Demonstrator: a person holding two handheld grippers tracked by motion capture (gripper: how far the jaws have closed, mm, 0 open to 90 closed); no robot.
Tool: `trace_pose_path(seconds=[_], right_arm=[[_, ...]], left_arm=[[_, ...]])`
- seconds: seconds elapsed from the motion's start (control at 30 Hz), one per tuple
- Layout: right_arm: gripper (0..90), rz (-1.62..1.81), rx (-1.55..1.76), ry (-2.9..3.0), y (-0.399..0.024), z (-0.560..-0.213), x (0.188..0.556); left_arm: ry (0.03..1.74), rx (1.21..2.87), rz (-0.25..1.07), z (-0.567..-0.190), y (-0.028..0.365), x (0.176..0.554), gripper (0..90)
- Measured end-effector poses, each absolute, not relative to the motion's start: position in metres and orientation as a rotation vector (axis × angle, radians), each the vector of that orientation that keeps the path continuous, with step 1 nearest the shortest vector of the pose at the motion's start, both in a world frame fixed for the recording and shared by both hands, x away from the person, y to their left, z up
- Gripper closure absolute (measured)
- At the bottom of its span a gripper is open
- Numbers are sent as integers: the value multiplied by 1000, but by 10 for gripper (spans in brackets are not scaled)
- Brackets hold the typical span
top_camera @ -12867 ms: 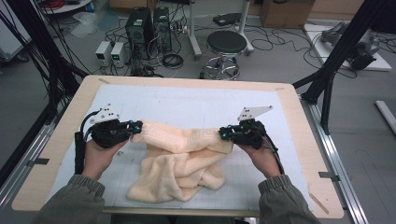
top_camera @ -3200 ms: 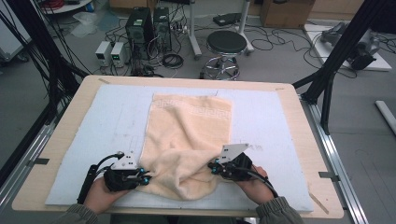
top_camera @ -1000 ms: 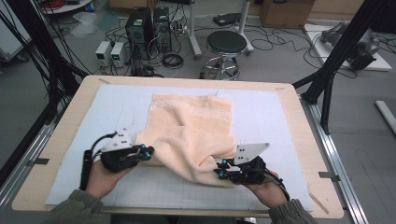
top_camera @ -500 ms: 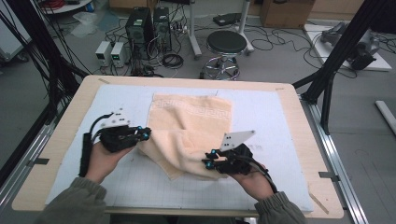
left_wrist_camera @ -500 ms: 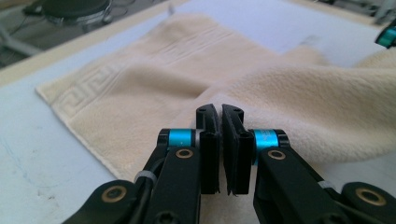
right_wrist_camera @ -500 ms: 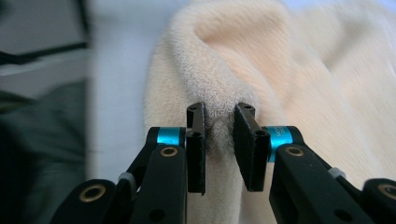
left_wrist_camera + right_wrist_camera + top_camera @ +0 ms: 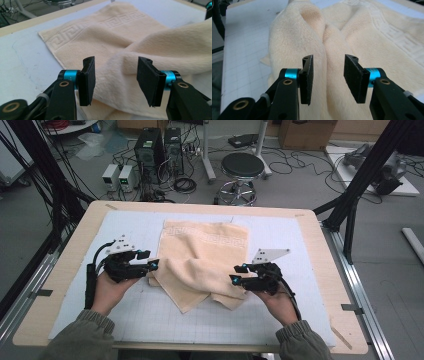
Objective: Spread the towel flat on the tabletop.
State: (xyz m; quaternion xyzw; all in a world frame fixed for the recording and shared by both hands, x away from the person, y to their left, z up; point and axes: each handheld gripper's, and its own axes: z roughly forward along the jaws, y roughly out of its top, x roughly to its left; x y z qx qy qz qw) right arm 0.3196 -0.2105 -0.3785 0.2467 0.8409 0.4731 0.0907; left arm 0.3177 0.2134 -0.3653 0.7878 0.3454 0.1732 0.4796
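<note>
While both tools [image 7: 156, 265] gape, towel [image 7: 205, 255] seemingly lies released.

Even, soft overhead light with faint shadows under the towel [image 7: 202, 262] folds; the high view is slightly soft and bowed at its edges, while both gripper views blur the near jaws and far table [image 7: 70, 270].

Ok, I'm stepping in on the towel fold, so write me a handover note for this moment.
Left hand-held gripper: jaws have just been opening, pads off the towel, at its left edge.
Right hand-held gripper: likewise opening, cloth between the jaws, not pinched.
Towel: on the white mat, far half flat, near half brought forward over it, rumpled.
Done: first fold laid and released.
Left: probably smooth it and square the edges; fold further if needed.
</note>
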Motion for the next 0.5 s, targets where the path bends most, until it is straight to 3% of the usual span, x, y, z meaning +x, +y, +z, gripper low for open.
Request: trace_pose_path(seconds=[0.23,0.3,0.5], right_arm=[[606,1426,586,2544,-222,-385,288],[605,1388,565,2596,-218,-393,287],[598,1289,531,2660,-201,-411,295]], left_arm=[[695,2017,258,-404,184,274,579],[663,2085,201,-416,173,273,621],[623,2172,147,-433,139,283,601]])
